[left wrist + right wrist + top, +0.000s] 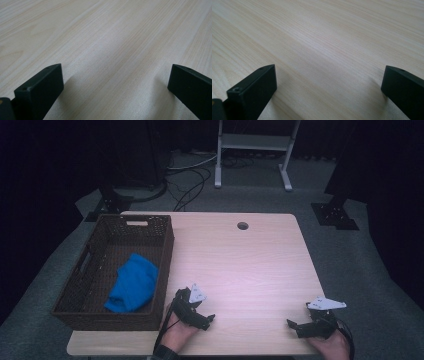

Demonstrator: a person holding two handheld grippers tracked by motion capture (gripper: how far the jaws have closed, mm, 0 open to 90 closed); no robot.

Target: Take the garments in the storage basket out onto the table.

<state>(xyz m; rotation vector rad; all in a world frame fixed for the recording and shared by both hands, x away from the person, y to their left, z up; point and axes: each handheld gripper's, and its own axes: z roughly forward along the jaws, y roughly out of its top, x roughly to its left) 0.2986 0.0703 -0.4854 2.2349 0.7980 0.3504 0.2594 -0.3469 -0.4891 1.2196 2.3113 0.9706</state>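
1. Left hand-held gripper (200,312) rests on the worktop (250,265) near its front edge, jaws wide, nothing between them.
2. Right hand-held gripper (305,326) rests at the front right, jaws wide, empty.
3. Bare wood lies between and ahead of both.
4. One brown wicker basket (162,245) stands at the left, just beside the left hand-held gripper.
5. One blue cloth (132,282) lies inside the basket.
6. One round hole (243,226) sits near the far edge.

A matt, pale wood-grain table (250,265) bears a dark woven wicker basket (161,247) holding soft blue cloth (132,282).
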